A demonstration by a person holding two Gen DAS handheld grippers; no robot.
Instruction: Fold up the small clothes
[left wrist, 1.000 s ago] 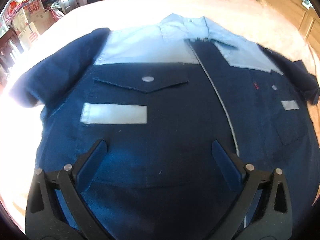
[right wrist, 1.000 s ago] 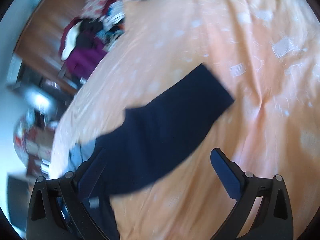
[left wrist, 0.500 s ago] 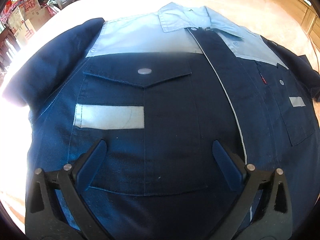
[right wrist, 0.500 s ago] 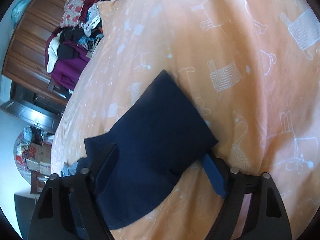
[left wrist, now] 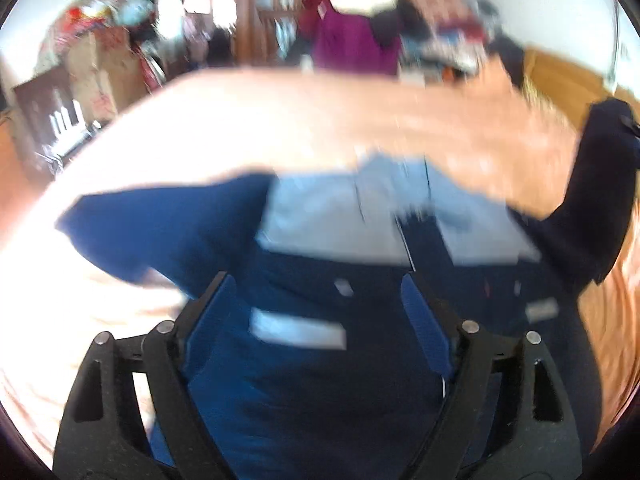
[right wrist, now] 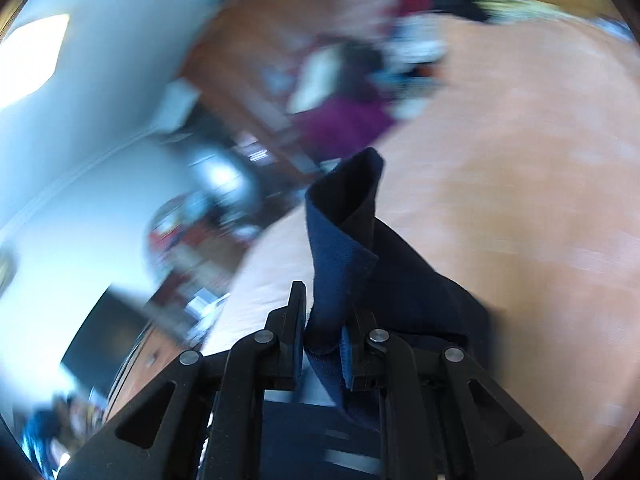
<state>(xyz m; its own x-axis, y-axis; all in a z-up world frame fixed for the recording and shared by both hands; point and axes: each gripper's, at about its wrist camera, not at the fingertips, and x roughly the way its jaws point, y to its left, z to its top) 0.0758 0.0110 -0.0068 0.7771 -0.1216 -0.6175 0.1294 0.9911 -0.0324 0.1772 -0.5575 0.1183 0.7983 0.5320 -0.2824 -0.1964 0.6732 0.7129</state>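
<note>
My right gripper (right wrist: 322,330) is closing, pads already pinched on the dark navy sleeve (right wrist: 348,248) of the shirt (left wrist: 332,360). The cuff end sticks up past my fingertips, folded over itself, tip pointing far into the room. The rest of the sleeve drops away to the near right of the jaws. In the left wrist view the same sleeve (left wrist: 596,184) shows lifted off the bed at the far right, standing up above the shirt's shoulder.

My left gripper (left wrist: 316,308) has its jaws wide but closing in, nothing between the pads. It hangs above the shirt's chest, not touching cloth as far as I can tell. Blue pads (left wrist: 212,320) show on both fingers.

The shirt lies front-up and spread flat on the orange bedsheet (left wrist: 320,120). Navy body, light blue yoke (left wrist: 344,220) and collar at the far side, pale strip (left wrist: 296,330) on the left chest, smaller one (left wrist: 540,310) on the right chest. Left sleeve (left wrist: 160,220) is spread out flat to the left on the sheet.

Both views heavily motion-blurred. Far behind the bed: a purple garment (left wrist: 356,40) on a clothes pile, wood furniture, boxes at far left. Details there are too smeared to read.
</note>
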